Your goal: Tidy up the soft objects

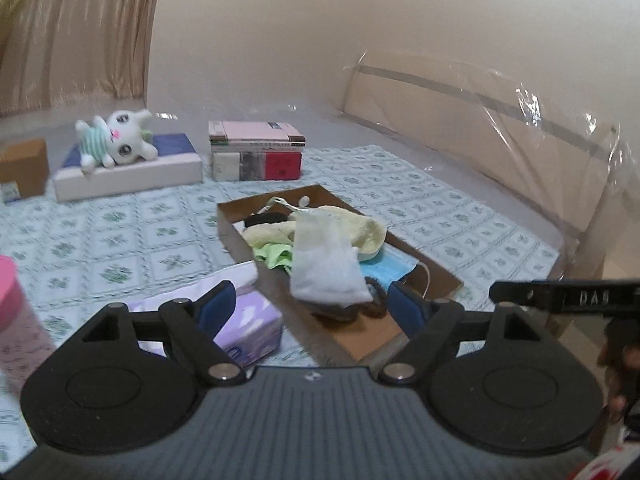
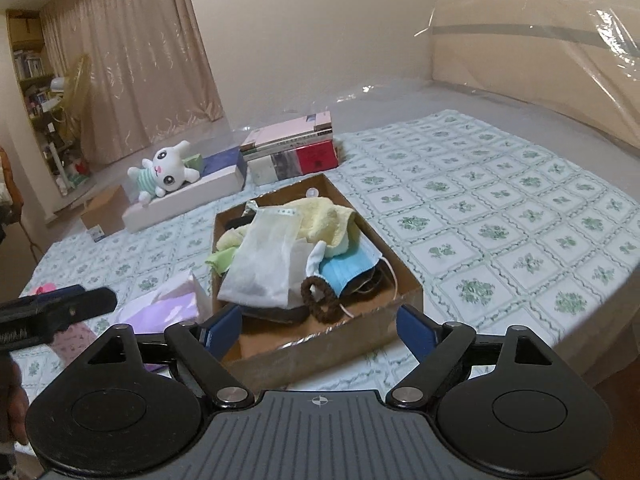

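A shallow cardboard tray (image 1: 436, 270) (image 2: 404, 276) sits on the patterned bed cover, piled with soft items: a white cloth pouch (image 1: 326, 264) (image 2: 266, 260), a yellow towel (image 1: 360, 226) (image 2: 320, 220), a green cloth (image 1: 274, 256) (image 2: 218, 258), a blue face mask (image 1: 390, 268) (image 2: 348, 270) and a brown hair tie (image 1: 374, 306) (image 2: 320, 294). A white plush toy (image 1: 114, 140) (image 2: 164, 174) lies on a white box at the back left. My left gripper (image 1: 312, 306) is open and empty at the tray's near end. My right gripper (image 2: 320, 330) is open and empty at the tray's near edge.
A purple tissue pack (image 1: 250, 326) (image 2: 164, 308) lies left of the tray. A stack of books (image 1: 256, 150) (image 2: 294, 150) stands behind it. A brown box (image 1: 24, 166) (image 2: 106, 208) sits far left. A pink container (image 1: 16, 304) is at left. A plastic-wrapped headboard (image 1: 500, 128) borders the right.
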Available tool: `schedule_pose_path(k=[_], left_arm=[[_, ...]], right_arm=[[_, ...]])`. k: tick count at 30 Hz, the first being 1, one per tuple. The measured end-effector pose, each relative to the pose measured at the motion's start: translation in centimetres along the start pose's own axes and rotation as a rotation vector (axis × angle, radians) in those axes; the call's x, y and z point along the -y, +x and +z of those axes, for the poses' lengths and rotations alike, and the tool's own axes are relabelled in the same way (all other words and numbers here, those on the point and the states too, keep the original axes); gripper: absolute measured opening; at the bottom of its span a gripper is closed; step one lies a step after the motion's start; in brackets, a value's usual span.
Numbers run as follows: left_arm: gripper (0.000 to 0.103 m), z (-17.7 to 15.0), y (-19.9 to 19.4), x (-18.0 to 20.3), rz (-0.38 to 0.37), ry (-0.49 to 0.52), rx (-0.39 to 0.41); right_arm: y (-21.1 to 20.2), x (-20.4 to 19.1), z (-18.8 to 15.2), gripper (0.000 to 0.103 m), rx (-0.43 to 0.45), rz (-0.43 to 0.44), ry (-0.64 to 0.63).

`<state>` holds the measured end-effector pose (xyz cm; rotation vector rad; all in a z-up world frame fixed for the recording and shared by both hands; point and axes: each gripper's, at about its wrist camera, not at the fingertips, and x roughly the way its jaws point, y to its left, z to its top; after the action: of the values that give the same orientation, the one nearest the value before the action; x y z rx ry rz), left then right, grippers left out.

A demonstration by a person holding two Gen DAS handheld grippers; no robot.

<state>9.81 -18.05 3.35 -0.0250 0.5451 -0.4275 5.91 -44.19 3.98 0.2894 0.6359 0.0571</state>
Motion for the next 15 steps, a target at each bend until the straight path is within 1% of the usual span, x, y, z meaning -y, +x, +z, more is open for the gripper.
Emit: schedule_pose_path(k=[3, 6, 10, 15], left_arm=[[0.081, -0.9, -1.5, 0.3, 0.035, 0.018, 0.014], [0.081, -1.9, -2.6, 0.0, 0.051, -0.008, -0.022], [0.081, -3.3, -4.0, -0.7, 0.127, -0.046, -0.064], [0.081, -4.9, -5.7, -1.9, 0.163, -0.086, -0.093]], right_arm=[[-0.7, -0.7, -0.8, 0.085, 0.008, -0.008, 0.018], [-1.4, -1.7, -1.4, 0.085, 0.012, -0.007, -0.001], [-2.2, -3.9, -2.2, 0.085, 0.019, -0.012, -0.068], [-3.1, -6.7, -3.7, 0.085, 0.025, -0.038, -0.176]])
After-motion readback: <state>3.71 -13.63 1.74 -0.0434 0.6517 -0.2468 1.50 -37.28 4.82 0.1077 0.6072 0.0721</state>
